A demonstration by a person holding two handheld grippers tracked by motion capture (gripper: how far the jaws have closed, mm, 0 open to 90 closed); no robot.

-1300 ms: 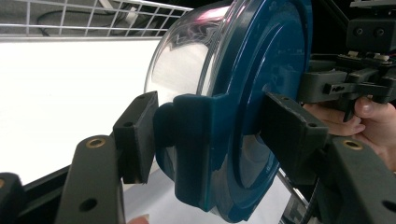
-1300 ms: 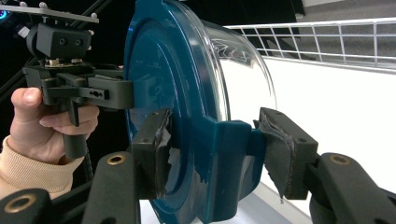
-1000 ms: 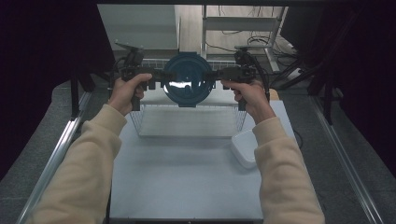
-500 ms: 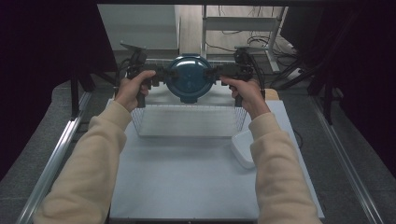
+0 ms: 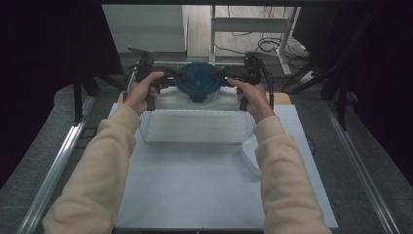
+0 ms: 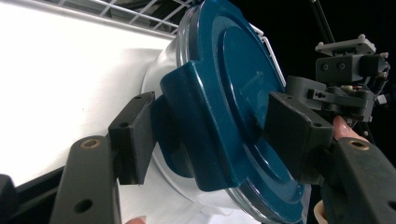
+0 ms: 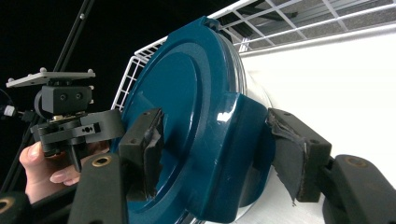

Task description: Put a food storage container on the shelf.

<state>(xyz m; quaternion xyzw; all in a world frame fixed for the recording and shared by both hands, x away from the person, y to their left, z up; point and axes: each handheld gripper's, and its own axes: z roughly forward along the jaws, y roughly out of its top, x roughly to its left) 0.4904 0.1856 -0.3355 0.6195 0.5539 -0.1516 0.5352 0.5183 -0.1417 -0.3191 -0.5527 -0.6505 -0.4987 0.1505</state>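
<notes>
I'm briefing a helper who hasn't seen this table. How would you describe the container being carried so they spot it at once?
Start at the white table, then go to the white wire basket at its far end. Just above the basket's far edge, between the left gripper and the right gripper, is a round clear container with a dark blue lid. Nothing else there is blue, and its lid has side tabs.
</notes>
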